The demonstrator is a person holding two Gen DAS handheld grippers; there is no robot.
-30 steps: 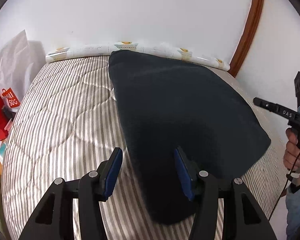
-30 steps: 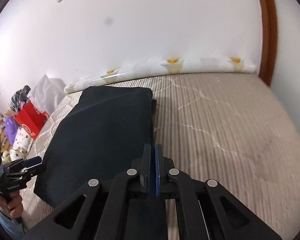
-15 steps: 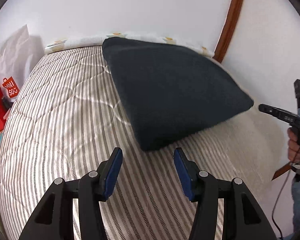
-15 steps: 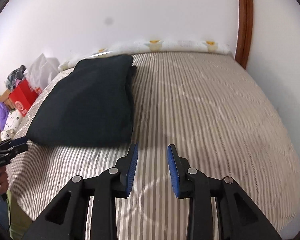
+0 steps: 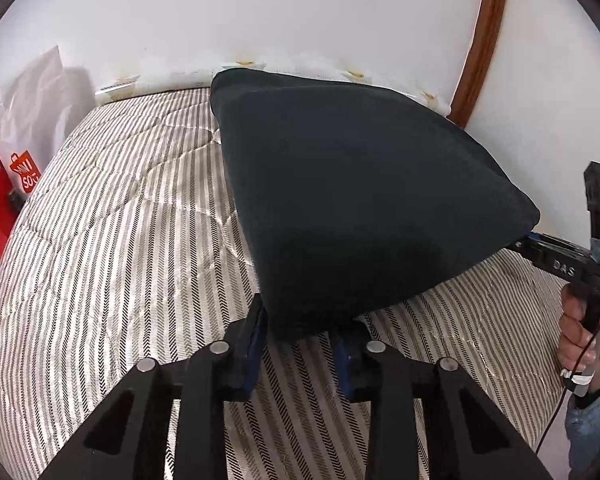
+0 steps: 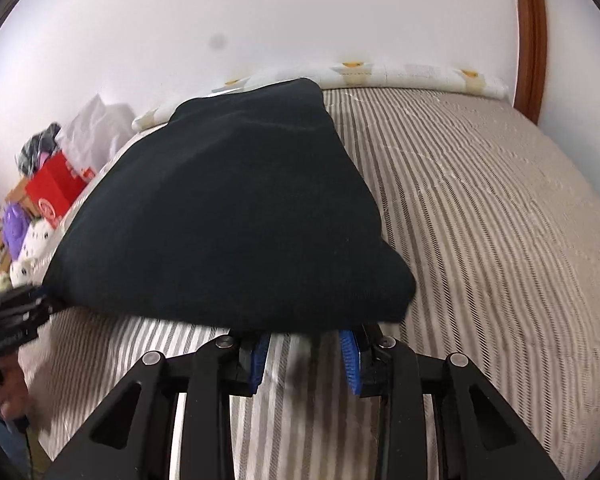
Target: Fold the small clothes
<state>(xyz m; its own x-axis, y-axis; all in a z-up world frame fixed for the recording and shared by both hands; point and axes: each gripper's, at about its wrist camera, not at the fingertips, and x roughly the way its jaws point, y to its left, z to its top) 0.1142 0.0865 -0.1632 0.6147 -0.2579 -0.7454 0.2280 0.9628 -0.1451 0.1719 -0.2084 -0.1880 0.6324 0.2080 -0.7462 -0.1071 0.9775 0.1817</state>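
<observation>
A dark folded garment (image 5: 360,200) lies on the striped mattress (image 5: 120,260), reaching back to the wall. My left gripper (image 5: 300,320) sits at its near left corner. The jaws are closing, the corner fills the gap between the blue pads (image 5: 256,340) and hides their tips. My right gripper (image 6: 304,336) stands open at the near right corner. The garment (image 6: 228,208) lies over its fingertips, and striped mattress (image 6: 480,240) shows between the pads. Each gripper also appears in the other's view, the right gripper (image 5: 540,246) and the left gripper (image 6: 32,300), each at its corner.
A rolled patterned sheet (image 5: 172,80) runs along the white wall. Red and white shopping bags (image 5: 4,184) and soft toys (image 6: 24,240) crowd the floor left of the bed. A wooden door frame (image 6: 530,40) rises at the far right. A person's hand (image 5: 580,340) holds the right gripper.
Both grippers pulled back off the garment, then came forward and down to its near corners. The right jaws went from shut to open. The left jaws narrowed around the corner.
</observation>
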